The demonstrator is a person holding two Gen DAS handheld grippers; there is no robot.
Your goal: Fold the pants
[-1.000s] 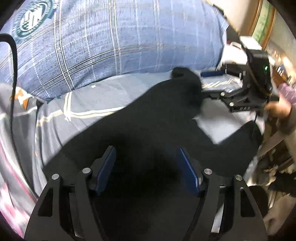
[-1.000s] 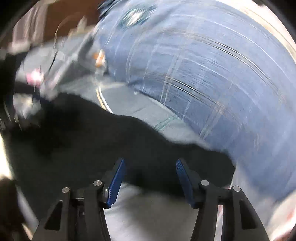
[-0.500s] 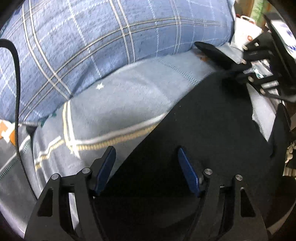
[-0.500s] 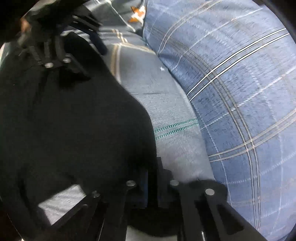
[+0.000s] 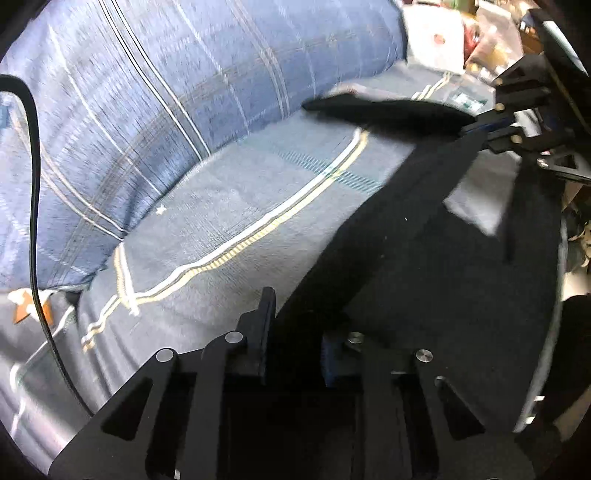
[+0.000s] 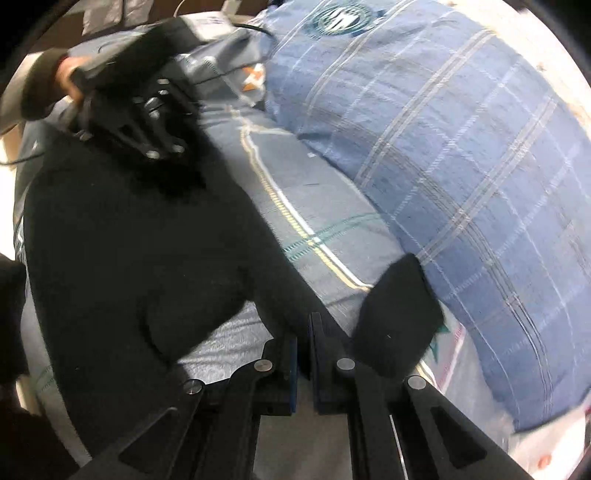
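Black pants [image 5: 424,266] lie on a blue-grey bed sheet [image 5: 229,221]. My left gripper [image 5: 295,328] is shut on the near edge of the pants. My right gripper [image 6: 303,332] is shut on another edge of the pants [image 6: 129,251], and a loose black flap [image 6: 399,314] sticks up to its right. The right gripper also shows in the left wrist view [image 5: 491,129], holding a raised strip of the cloth. The left gripper shows in the right wrist view [image 6: 159,144], held by a hand.
A large blue plaid pillow [image 6: 443,147] lies along the far side of the bed sheet [image 6: 325,206]. A black cable [image 5: 35,184] runs down the left. Cluttered items [image 5: 443,33] stand beyond the bed at top right.
My left gripper has closed on the pants edge. My right gripper stays shut and has lifted its edge. Both have pulled the cloth taut between them.
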